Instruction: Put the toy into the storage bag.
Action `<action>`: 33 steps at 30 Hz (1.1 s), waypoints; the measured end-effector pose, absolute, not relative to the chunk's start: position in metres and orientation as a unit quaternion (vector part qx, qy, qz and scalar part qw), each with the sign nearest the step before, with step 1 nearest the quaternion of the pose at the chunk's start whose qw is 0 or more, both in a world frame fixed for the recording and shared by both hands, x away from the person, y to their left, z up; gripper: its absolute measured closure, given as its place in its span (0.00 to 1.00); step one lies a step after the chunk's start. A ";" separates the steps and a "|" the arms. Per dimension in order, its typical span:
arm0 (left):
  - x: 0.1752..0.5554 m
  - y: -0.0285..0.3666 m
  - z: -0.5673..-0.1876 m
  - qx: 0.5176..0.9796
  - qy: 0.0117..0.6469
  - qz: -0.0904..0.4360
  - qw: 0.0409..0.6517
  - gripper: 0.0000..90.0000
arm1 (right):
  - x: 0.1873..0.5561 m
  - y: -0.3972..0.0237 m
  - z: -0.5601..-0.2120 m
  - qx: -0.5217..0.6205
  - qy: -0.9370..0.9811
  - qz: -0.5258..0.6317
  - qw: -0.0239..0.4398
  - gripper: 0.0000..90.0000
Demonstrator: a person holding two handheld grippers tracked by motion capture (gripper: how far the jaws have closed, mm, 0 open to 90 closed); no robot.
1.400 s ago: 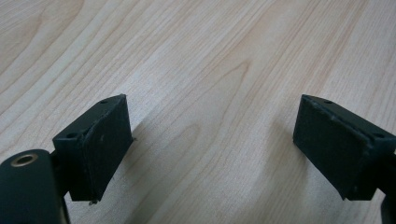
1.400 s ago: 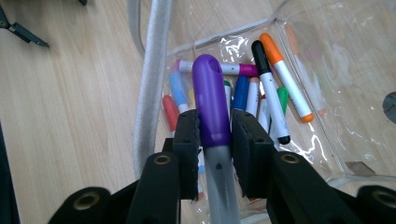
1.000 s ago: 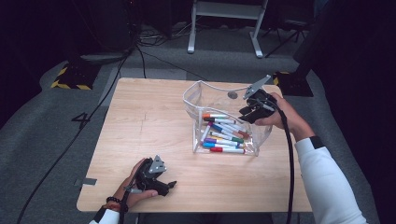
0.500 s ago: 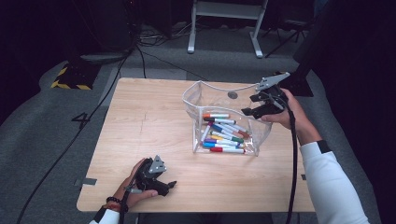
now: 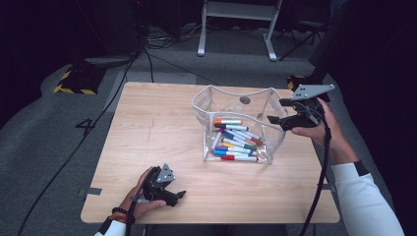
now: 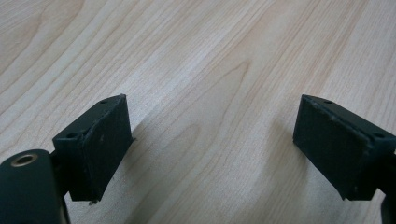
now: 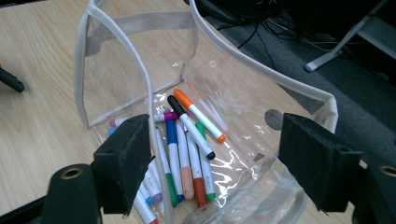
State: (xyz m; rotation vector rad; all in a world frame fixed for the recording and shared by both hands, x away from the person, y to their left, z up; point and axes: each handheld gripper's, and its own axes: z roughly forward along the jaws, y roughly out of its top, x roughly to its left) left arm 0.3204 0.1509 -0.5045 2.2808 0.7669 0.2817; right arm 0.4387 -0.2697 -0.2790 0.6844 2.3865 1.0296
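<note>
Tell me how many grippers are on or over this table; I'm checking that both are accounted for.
2. The left gripper rests on the table near its front edge; the right gripper, jaws open, hangs beside the clear marker pouch.

Overhead faces forward and down; my right camera looks close into the shared pouch point(image 5: 239, 123), left hugs tabletop point(image 6: 201, 56).

Your right gripper point(image 7: 212, 163) view cuts the clear pouch point(image 7: 261, 74) off at the bottom edge, and its own left jaw hides parts of several markers point(image 7: 187, 140). In the high view the print on those markers is too small to read. Your left gripper point(image 5: 169, 192) hides its jaws behind its body there.
</note>
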 end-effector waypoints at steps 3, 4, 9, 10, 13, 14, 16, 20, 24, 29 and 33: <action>0.320 0.151 -0.505 0.881 0.296 0.109 0.352 0.13 | 0.431 -0.276 -0.279 0.246 0.864 0.373 0.233 0.28; 0.320 0.151 -0.505 0.881 0.296 0.109 0.352 0.13 | 0.428 -0.278 -0.280 0.247 0.862 0.373 0.238 0.28; 0.320 0.151 -0.505 0.881 0.296 0.109 0.352 0.13 | 0.416 -0.288 -0.284 0.252 0.862 0.365 0.247 0.28; 0.320 0.151 -0.505 0.881 0.296 0.109 0.352 0.13 | 0.414 -0.290 -0.285 0.249 0.863 0.362 0.248 0.28; 0.320 0.151 -0.504 0.881 0.296 0.109 0.352 0.13 | 0.406 -0.295 -0.289 0.249 0.864 0.353 0.260 0.27; 0.320 0.151 -0.504 0.881 0.296 0.109 0.352 0.13 | 0.404 -0.296 -0.290 0.249 0.864 0.354 0.259 0.27; 0.320 0.151 -0.504 0.881 0.296 0.109 0.352 0.13 | 0.400 -0.300 -0.294 0.247 0.868 0.351 0.249 0.27; 0.320 0.151 -0.504 0.881 0.296 0.109 0.352 0.13 | 0.392 -0.304 -0.302 0.242 0.869 0.348 0.254 0.26; 0.320 0.151 -0.504 0.881 0.296 0.109 0.352 0.13 | 0.386 -0.308 -0.315 0.247 0.875 0.336 0.247 0.25; 0.320 0.151 -0.505 0.881 0.296 0.109 0.352 0.13 | 0.383 -0.312 -0.336 0.254 0.880 0.321 0.242 0.25; 0.320 0.151 -0.505 0.881 0.296 0.109 0.352 0.13 | 0.383 -0.316 -0.350 0.266 0.880 0.317 0.234 0.25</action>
